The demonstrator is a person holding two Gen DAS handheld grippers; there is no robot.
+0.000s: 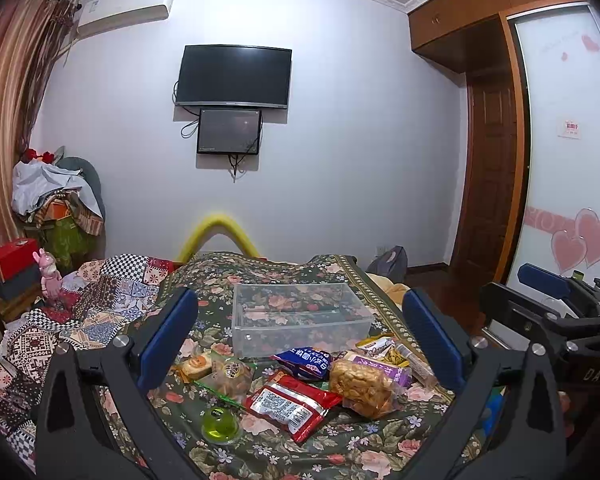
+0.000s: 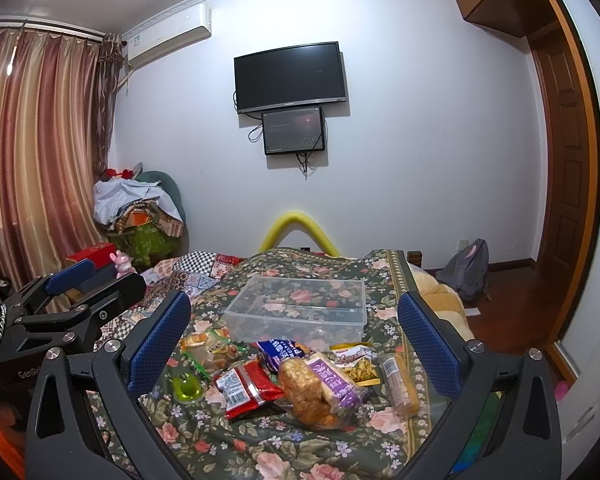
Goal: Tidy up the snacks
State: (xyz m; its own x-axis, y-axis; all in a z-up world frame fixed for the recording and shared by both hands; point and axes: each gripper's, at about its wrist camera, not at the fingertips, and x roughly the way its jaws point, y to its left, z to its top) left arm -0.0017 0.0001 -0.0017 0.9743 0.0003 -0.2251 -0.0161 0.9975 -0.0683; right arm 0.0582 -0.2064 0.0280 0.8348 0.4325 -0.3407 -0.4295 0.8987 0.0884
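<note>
Your left hand-held gripper [image 1: 300,344] hung above the bed [image 1: 260,452] with its blue fingers [image 1: 168,336] spread wide and nothing between them. Your right hand-held gripper [image 2: 294,344] hung the same way beside it, fingers [image 2: 160,340] wide apart and holding nothing; from the left wrist view you could see it off to the right [image 1: 548,308], and from the right wrist view the left one sat off to the left [image 2: 72,300].

Straight ahead of both, past the fingertips, the clear plastic box [image 1: 300,316] stood on the flowered bedspread [image 2: 260,448], open at the top with nothing in it.

The snacks lay in a loose heap on the bedspread between your fingers and short of the box. Nearest you was the red packet [image 1: 292,402], with the green jelly cup [image 1: 220,424] just to its left. The bag of fried puffs [image 1: 362,388] with a purple label lay to the right of the red packet, touching it. Behind them was the blue packet [image 1: 304,362], close to the front wall of the box. On the left side sat the round cake in a clear wrapper [image 1: 230,374] and a small orange-wrapped pastry [image 1: 194,366]. On the right lay the long wrapped bar [image 2: 398,384] and a bag of yellow sticks [image 2: 358,364].
</note>
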